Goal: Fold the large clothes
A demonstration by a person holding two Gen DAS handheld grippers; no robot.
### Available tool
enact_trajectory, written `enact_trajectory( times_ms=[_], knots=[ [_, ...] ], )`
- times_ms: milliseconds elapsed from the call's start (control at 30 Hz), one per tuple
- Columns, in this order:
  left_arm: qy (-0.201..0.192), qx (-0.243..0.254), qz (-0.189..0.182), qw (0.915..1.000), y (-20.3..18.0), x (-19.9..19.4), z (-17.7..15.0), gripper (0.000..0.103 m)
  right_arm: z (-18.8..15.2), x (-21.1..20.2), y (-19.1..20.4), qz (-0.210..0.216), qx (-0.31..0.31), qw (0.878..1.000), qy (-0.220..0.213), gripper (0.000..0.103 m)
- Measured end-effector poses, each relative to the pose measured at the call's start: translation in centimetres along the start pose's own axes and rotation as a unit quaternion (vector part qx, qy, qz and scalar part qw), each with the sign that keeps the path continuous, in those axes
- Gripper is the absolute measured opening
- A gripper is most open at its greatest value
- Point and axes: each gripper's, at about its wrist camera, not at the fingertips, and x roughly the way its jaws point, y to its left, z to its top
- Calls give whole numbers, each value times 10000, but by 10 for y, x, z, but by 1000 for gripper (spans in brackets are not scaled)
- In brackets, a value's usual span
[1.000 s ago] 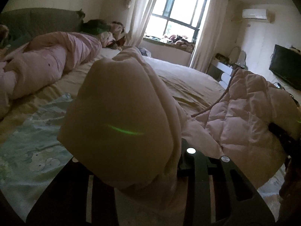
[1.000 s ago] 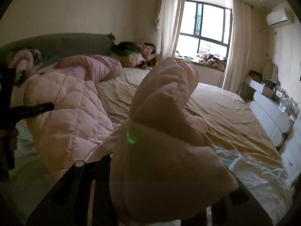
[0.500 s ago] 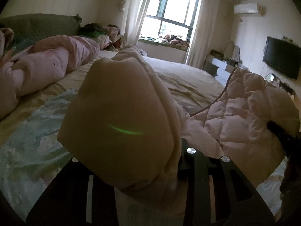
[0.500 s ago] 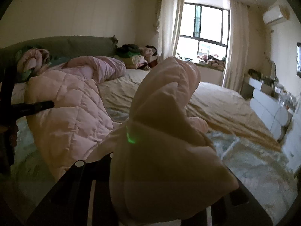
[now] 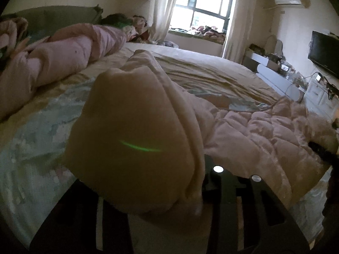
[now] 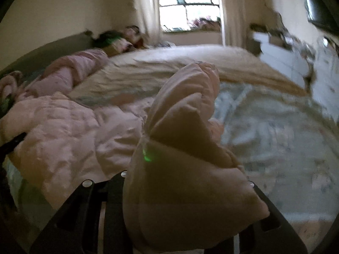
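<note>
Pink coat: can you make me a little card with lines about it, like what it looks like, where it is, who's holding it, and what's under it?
thing: pink coat, puffy and quilted
where: spread low over the bed
left tool: jaws opening, a bunched coat end between them
right tool: jaws opening, another bunched end between them
under it: pale blue patterned sheet
also on bed: rolled pink quilt
folded yet: no

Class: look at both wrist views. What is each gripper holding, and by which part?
Both hold the pink quilted coat: left gripper and right gripper each have a bunched edge between jaws that are opening. Which part cannot be told.
</note>
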Motion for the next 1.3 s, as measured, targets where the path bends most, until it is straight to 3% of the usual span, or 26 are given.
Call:
enact_trajectory(
  times_ms=[267,767,867,933,967,1000,1067,1133,1167,1200,1300],
  knots=[
    [246,-144,53,9996,18,18,-15,33,-26,29,-18,-213,729,9957,538,36],
    [463,-280,92,9985,39,39,-37,47,-43,39,-33,-329,1182,9901,679,51],
    [490,-302,86,9983,41,39,-39,48,-46,37,-38,-332,1334,9879,724,59],
    [512,-336,73,9981,42,39,-40,49,-47,31,-43,-437,1450,9857,735,80],
    [528,-362,60,9979,43,39,-41,50,-46,28,-45,-537,1458,9853,706,85],
    [550,-405,41,9977,45,38,-42,52,-46,22,-49,-674,1436,9852,647,90],
    [620,-537,5,9966,50,37,-42,60,-46,9,-54,-725,1394,9860,557,91],
    [670,-622,118,9957,55,33,-44,73,-44,-4,-55,-863,1256,9872,480,93],
    [645,-604,265,9957,56,29,-45,87,-42,-12,-53,-937,1148,9882,397,93],
    [572,-519,499,9958,56,22,-46,92,-40,-24,-49,-1052,997,9891,247,94],
    [409,-348,712,9960,53,2,-46,92,-35,-57,-37,-1085,768,9909,-227,98]
  ],
)
